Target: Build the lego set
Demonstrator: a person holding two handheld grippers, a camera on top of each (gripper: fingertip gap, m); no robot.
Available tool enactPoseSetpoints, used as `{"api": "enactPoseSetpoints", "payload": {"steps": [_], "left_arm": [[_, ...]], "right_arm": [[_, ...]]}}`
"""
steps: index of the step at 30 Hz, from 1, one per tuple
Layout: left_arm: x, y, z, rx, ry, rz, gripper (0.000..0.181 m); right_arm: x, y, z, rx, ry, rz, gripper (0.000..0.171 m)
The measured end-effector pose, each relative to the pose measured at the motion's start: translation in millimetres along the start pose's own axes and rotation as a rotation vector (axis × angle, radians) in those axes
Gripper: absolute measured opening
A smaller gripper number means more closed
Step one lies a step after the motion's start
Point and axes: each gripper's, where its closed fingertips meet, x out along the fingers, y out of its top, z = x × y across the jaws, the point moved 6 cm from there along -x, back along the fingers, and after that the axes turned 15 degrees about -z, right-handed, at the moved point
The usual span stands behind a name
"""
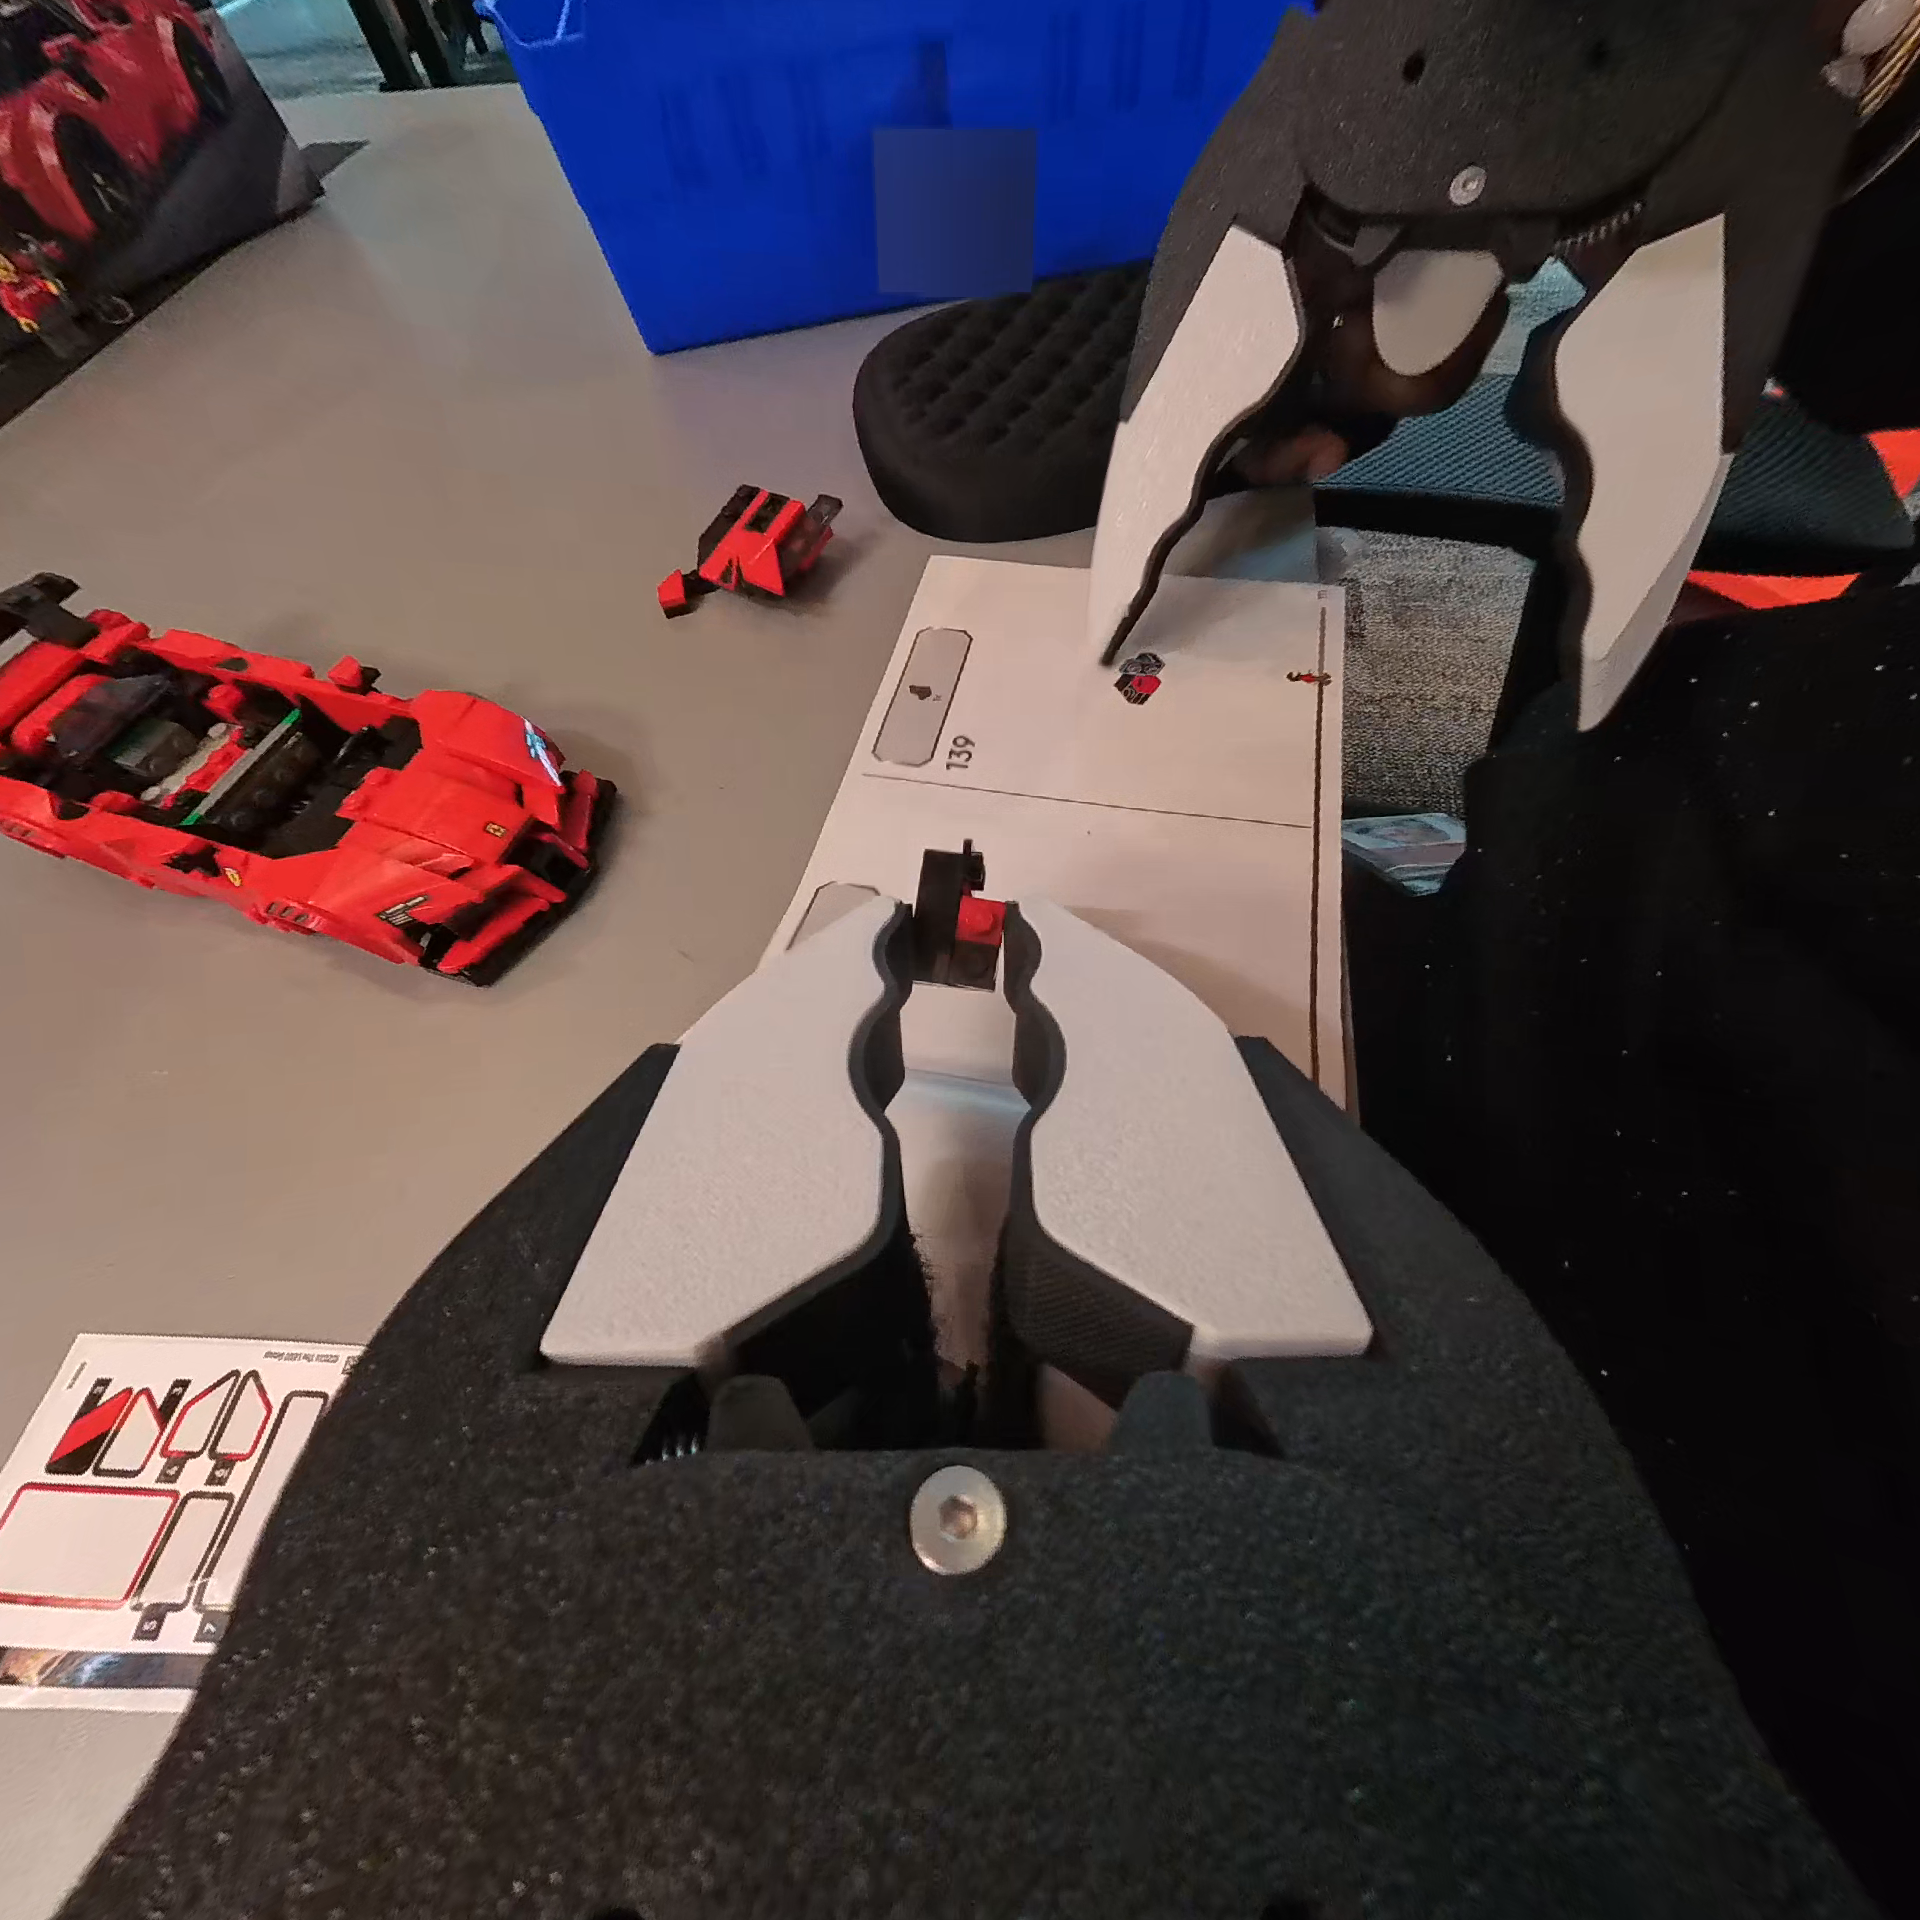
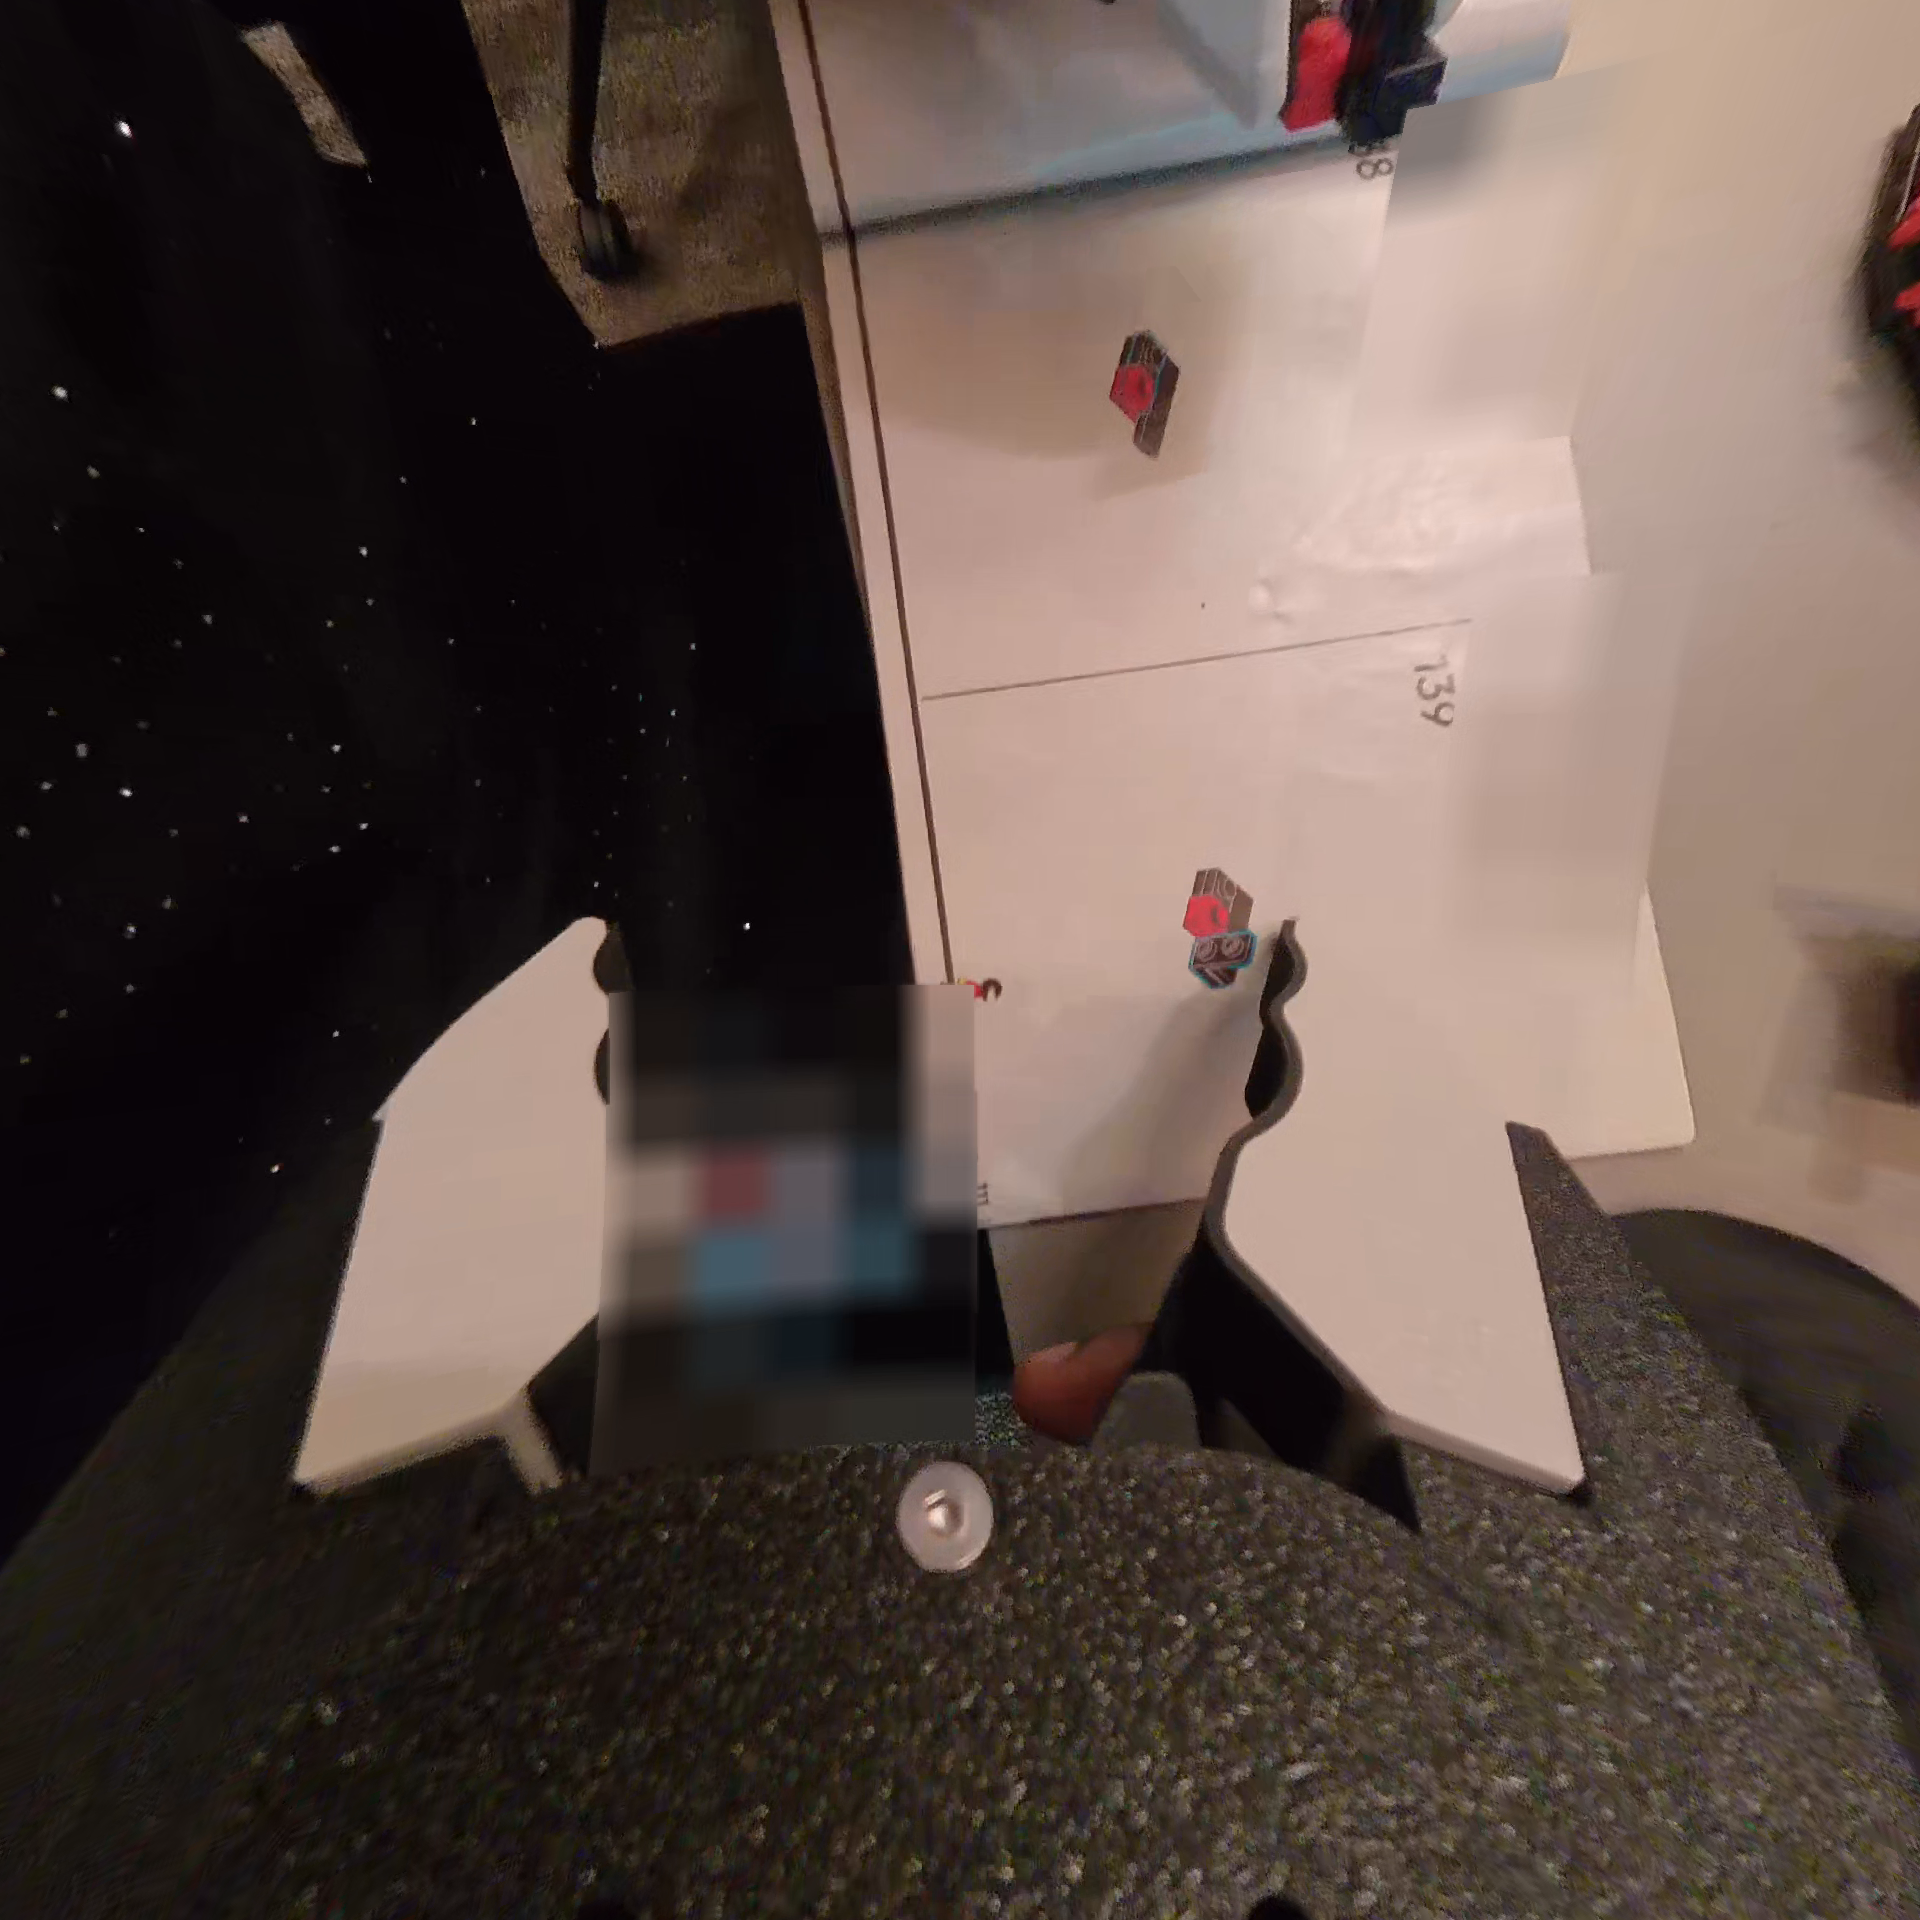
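Left claw (image 1: 961, 925) is clamped on a tiny red-and-black sub-build (image 1: 961, 920), held just over the manual (image 1: 1195, 748) at the worktop's (image 1: 416, 416) near edge. Right claw (image 2: 935, 977) is spread wide and empty, one fingertip touching the page. The car (image 1: 281, 769) sits well apart, toward the left edge. Risk as I see it: the grip is only at the very tips, so any twist could pop the piece out, over the edge and onto the floor.
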Motion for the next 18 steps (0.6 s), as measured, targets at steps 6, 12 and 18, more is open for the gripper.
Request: {"api": "enactPoseSetpoints", "payload": {"steps": [6, 12, 18], "left_arm": [[3.6, -0.9, 1.7, 0.014, -0.01, -0.037, 0.016], [-1.8, 0.4, -0.6, -0.007, -0.009, 0.014, 0.016], [-3.3, 0.7, 0.2, -0.002, -0.022, 0.026, 0.016]], "right_arm": [[5.7, 10.9, 1.7, -0.013, -0.006, 0.015, 0.116], [12.8, 31.3, 6.3, -0.019, 0.011, 0.087, 0.101], [15.8, 53.1, 16.9, 0.05, 0.106, 0.207, 0.09]]}}
